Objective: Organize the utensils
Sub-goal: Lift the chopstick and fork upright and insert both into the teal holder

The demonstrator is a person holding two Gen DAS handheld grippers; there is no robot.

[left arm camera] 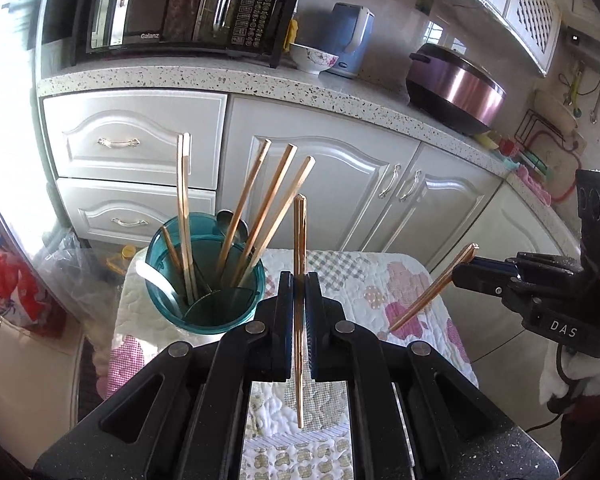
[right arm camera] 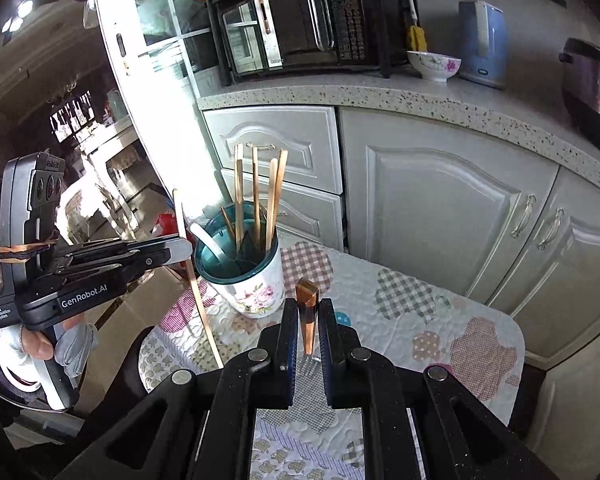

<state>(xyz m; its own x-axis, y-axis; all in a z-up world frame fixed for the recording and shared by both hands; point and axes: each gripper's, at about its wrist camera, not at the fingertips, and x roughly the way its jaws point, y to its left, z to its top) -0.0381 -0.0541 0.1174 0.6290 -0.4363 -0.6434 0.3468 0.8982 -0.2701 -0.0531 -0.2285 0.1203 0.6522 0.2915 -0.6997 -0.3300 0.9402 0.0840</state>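
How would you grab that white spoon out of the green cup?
Grip the white spoon by its handle end, the only part sticking above the cup rim. Come from above on the left, where it leans clear of the chopsticks. Both grippers are already holding things, so one would probably need freeing first.

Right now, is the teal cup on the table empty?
No, the teal cup holds several wooden chopsticks standing upright and a white utensil.
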